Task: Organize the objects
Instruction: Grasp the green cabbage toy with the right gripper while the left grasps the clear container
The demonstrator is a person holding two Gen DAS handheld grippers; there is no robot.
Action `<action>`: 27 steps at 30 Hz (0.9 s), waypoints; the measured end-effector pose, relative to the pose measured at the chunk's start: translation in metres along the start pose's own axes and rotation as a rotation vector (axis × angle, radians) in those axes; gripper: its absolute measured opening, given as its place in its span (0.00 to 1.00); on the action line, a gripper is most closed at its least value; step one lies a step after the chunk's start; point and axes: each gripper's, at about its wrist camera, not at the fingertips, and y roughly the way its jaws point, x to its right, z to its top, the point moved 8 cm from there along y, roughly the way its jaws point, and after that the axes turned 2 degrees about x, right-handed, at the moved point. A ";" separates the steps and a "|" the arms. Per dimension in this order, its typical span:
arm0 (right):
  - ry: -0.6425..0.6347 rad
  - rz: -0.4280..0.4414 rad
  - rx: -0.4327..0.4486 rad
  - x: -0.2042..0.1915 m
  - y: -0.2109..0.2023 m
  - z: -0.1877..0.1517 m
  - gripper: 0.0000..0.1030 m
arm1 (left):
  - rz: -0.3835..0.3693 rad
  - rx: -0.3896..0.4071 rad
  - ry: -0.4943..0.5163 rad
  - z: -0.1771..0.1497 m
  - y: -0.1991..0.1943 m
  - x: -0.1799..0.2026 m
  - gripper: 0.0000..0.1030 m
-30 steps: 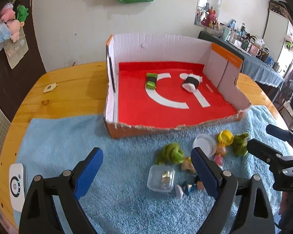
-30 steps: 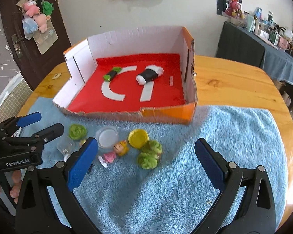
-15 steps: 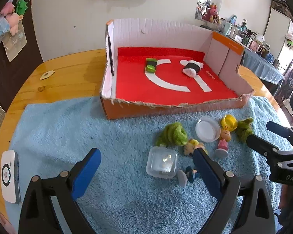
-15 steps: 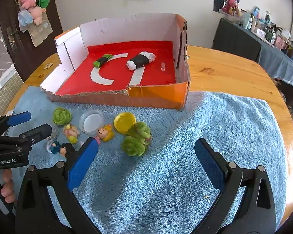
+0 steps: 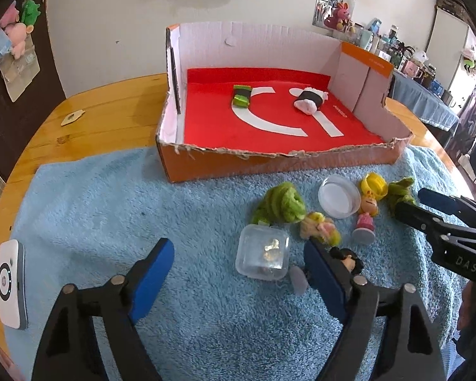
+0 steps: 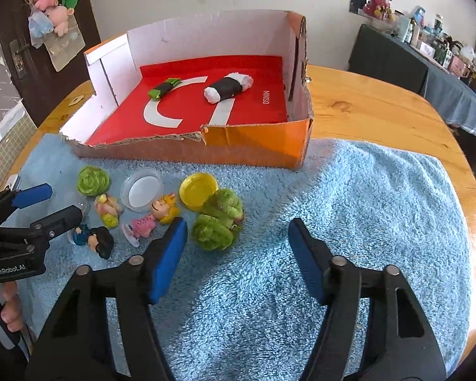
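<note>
A cardboard box (image 5: pixel 301 165) (image 6: pixel 257 146) with a red floor holds a green sushi toy (image 5: pixel 241 96) (image 6: pixel 164 88) and a black-and-white sushi toy (image 5: pixel 310 100) (image 6: pixel 228 87). Small toys lie on the blue towel (image 5: pixel 111 209) (image 6: pixel 365 222) in front of it: green fuzzy balls (image 5: pixel 282 204) (image 6: pixel 219 222), a clear square case (image 5: pixel 262 256), a clear round lid (image 5: pixel 339 195) (image 6: pixel 141 189), a yellow cap (image 6: pixel 198 189), a pink-dress figurine (image 5: pixel 366 219) (image 6: pixel 152 217), a black-haired figurine (image 6: pixel 95 240). My left gripper (image 5: pixel 238 270) is open and empty, around the clear case. My right gripper (image 6: pixel 238 250) is open and empty just right of the fuzzy balls.
A white device (image 5: pixel 10 282) lies on the towel's left edge. A small tan tag (image 5: pixel 72 117) lies on the round wooden table (image 6: pixel 380 108). A dark cluttered table (image 6: pixel 428 63) stands to the right, a door with plush toys (image 6: pixel 54 19) to the left.
Both grippers have moved forward and lower toward the toys on the towel. The box and toys now look closer. Both stay open and empty.
</note>
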 end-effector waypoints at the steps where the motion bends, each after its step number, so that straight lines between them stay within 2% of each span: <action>1: -0.002 0.001 -0.001 0.000 0.001 0.000 0.58 | 0.002 -0.001 0.002 0.000 0.000 0.000 0.82; 8: -0.006 0.007 -0.011 0.000 0.007 0.001 0.54 | -0.003 -0.014 0.015 -0.005 0.006 0.002 0.76; 11: -0.006 0.011 -0.014 -0.001 0.009 0.001 0.50 | -0.002 -0.009 0.018 -0.005 0.007 0.004 0.74; 14: -0.011 0.010 -0.009 -0.001 0.009 0.002 0.40 | -0.015 -0.011 0.006 -0.006 0.007 0.004 0.70; 16: -0.014 0.013 -0.003 -0.001 0.007 0.003 0.29 | -0.019 -0.008 0.002 -0.006 0.006 0.005 0.68; 21: -0.009 0.035 0.004 -0.003 0.005 0.004 0.25 | -0.037 0.002 0.020 -0.008 0.001 0.013 0.49; 27: 0.005 0.047 0.009 -0.002 0.002 0.004 0.24 | -0.072 0.004 0.002 -0.009 -0.002 0.014 0.35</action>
